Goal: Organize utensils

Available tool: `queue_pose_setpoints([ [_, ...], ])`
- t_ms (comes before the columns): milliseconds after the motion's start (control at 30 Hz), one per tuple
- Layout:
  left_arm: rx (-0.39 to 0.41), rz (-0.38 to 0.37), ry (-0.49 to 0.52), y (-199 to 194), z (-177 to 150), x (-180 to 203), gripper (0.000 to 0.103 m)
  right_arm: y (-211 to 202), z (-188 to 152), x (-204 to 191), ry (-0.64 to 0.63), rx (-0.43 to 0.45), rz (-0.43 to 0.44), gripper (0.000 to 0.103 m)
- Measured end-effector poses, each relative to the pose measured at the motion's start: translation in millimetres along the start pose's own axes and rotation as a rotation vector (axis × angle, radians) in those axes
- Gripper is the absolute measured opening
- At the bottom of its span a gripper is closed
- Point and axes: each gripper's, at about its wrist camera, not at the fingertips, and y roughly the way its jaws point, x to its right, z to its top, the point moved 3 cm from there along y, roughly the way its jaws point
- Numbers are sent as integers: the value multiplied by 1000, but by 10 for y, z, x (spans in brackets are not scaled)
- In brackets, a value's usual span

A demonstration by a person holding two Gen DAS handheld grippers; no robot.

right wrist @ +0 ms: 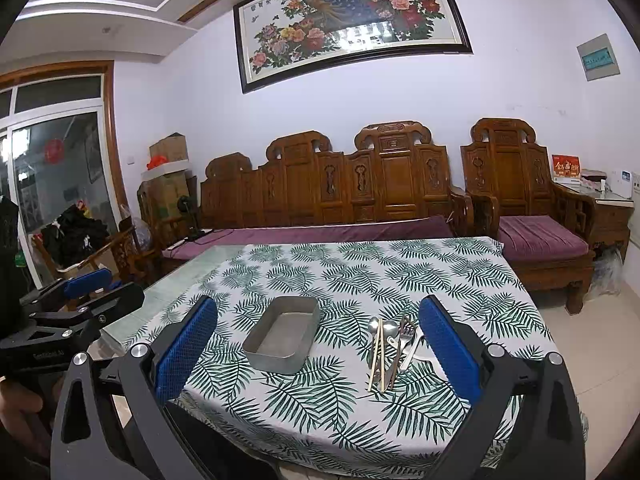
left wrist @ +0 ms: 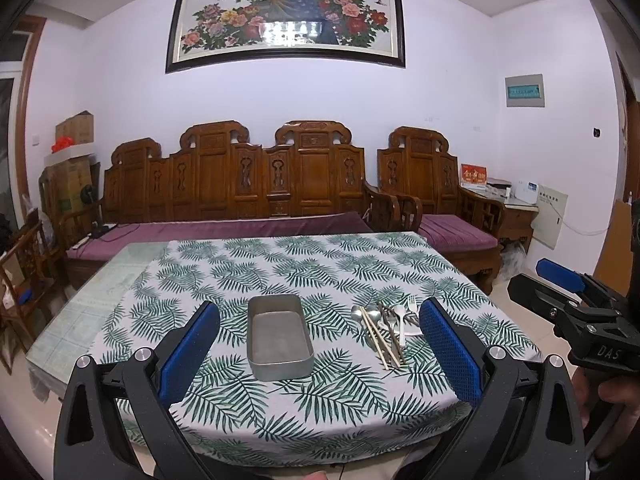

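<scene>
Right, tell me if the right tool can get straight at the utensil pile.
Probably yes. The right tool hangs open above the near table edge, and the loose pile of metal spoons, forks and chopsticks lies uncovered on the leaf-print tablecloth, beside the empty grey metal tray, not behind it.

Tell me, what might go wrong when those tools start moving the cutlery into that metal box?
The utensils lie crossed in one heap, so pinching one piece may drag or flick its neighbours. The heap sits near the table's right edge, so a knocked piece could slide to the floor. The metal tray rests loose on the tablecloth and might skid if bumped.
</scene>
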Motion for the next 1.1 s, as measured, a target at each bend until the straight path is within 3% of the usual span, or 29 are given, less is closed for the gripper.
queue_pose_setpoints([
  [867,1,-9,12,-51,-19,40,97,-21,26,-15,3,4,2,101],
  [1100,-39,-10,17,109,-94,32,97,-116,128,10,6,0,0,101],
])
